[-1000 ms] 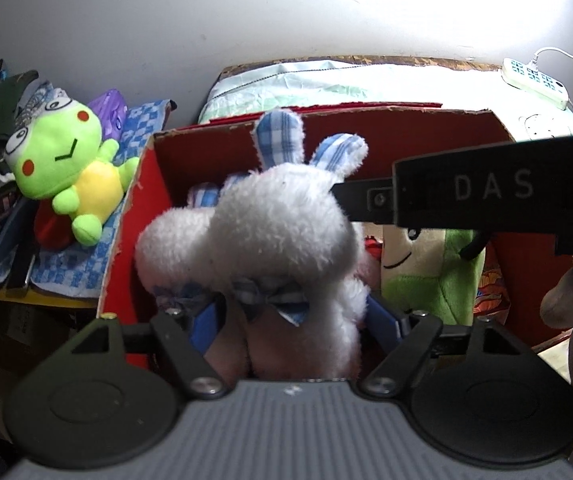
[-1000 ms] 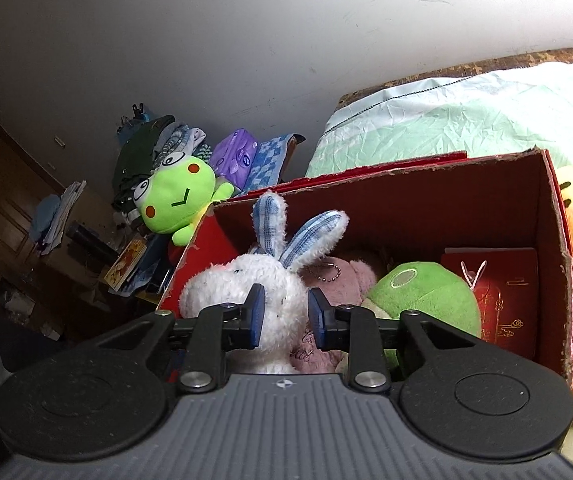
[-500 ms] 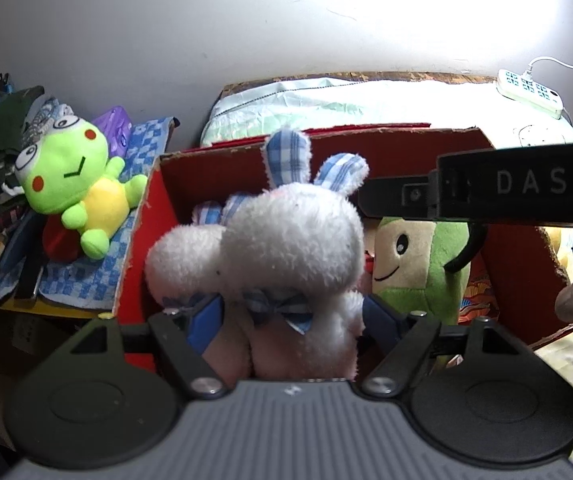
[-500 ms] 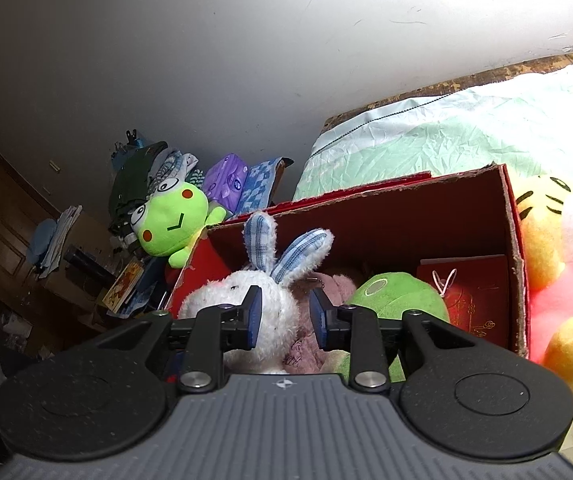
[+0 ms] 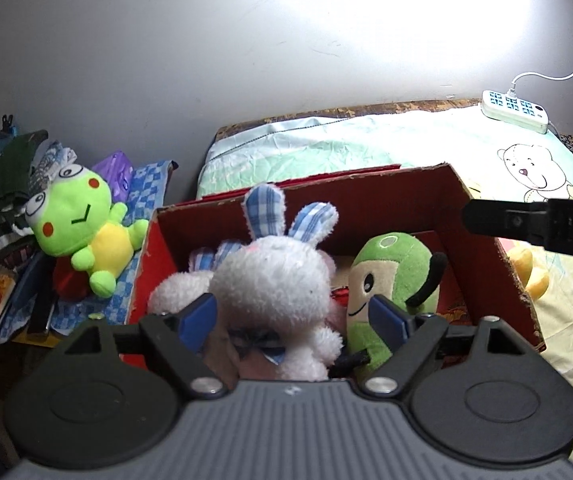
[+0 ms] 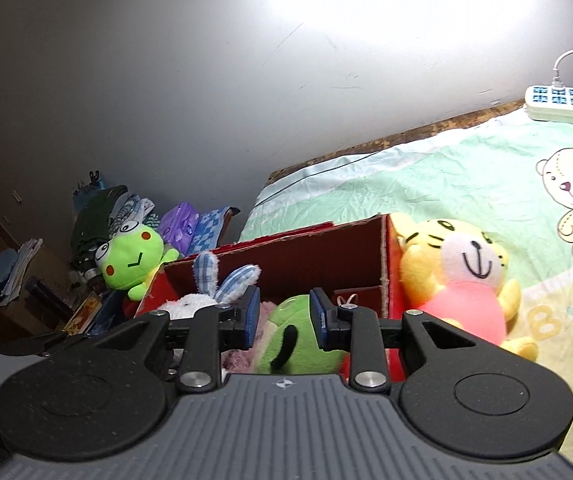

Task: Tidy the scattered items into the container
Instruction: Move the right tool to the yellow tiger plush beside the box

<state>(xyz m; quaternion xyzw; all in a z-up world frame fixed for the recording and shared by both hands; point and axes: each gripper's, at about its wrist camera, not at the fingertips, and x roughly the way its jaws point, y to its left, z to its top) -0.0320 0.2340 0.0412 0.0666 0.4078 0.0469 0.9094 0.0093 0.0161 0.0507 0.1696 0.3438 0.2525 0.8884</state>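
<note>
White rabbit plush (image 5: 274,276) sits in the red box (image 5: 486,248) between our left gripper (image 5: 292,316) jaws, which are opening, pads clear of it; right gripper (image 6: 282,316) jaws nearly together, empty, above the green plush (image 6: 298,336).

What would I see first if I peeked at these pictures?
A fluffy white plush bunny with blue checked ears sits in the red cardboard box, between the left gripper's opening blue pads. A yellow plush tiger in a pink top leans outside the box's right wall, on the bed.
</note>
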